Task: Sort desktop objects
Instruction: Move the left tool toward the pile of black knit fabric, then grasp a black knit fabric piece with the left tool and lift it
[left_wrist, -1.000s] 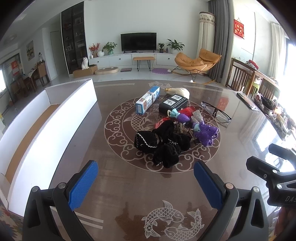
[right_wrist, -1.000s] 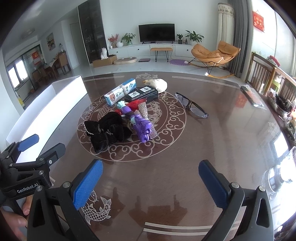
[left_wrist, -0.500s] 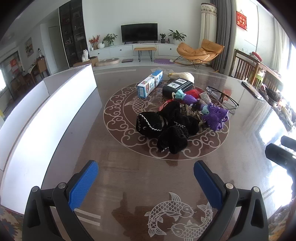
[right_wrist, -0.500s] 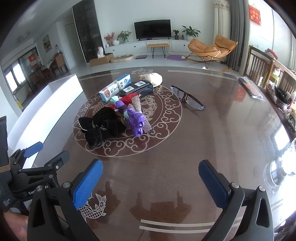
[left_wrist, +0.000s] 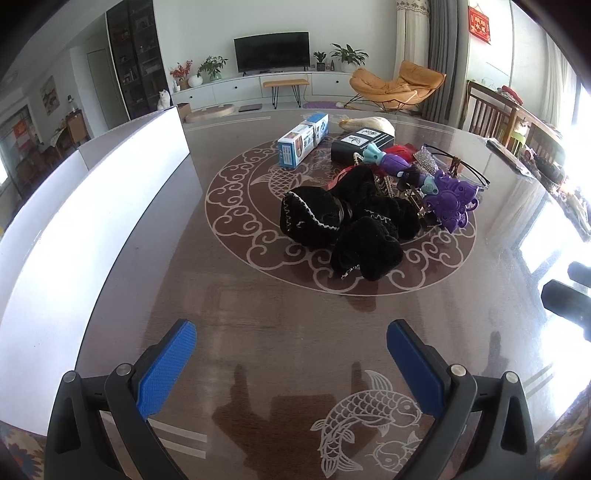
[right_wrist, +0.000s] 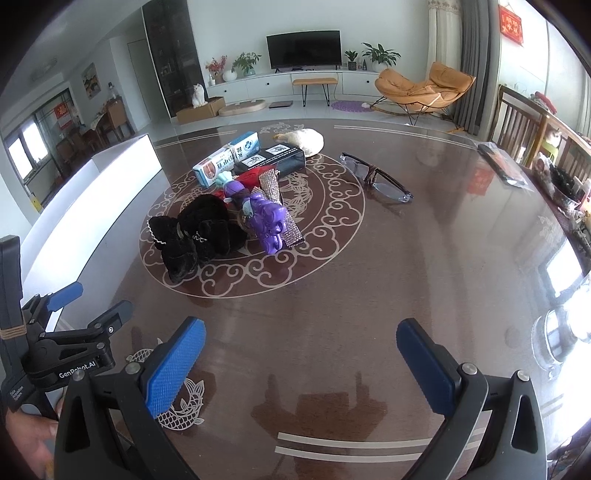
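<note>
Left tool (left_wrist: 291, 345): blue-padded fingers stood wide apart, empty, above the glossy brown bench (left_wrist: 258, 295).
Right tool (right_wrist: 301, 345): fingers likewise spread apart, nothing between them; the left tool showed at 9 o'clock in the right wrist view.
Pile: black velvet scrunchies (left_wrist: 343, 221) lay on the bench's round scroll inlay, at 12 o'clock from the left tool, well apart from it.
Purple plastic toy (left_wrist: 448, 195): touching the scrunchies at their 3 o'clock.
Blue-and-white toothpaste carton (left_wrist: 303, 140): at 11 o'clock of the pile, beside a flat black box (left_wrist: 362, 144).
Clear-lensed dark-framed glasses (right_wrist: 376, 181): alone at 2 o'clock of the pile.
White rectangular tray (left_wrist: 74, 206): along the bench at 9 o'clock.
</note>
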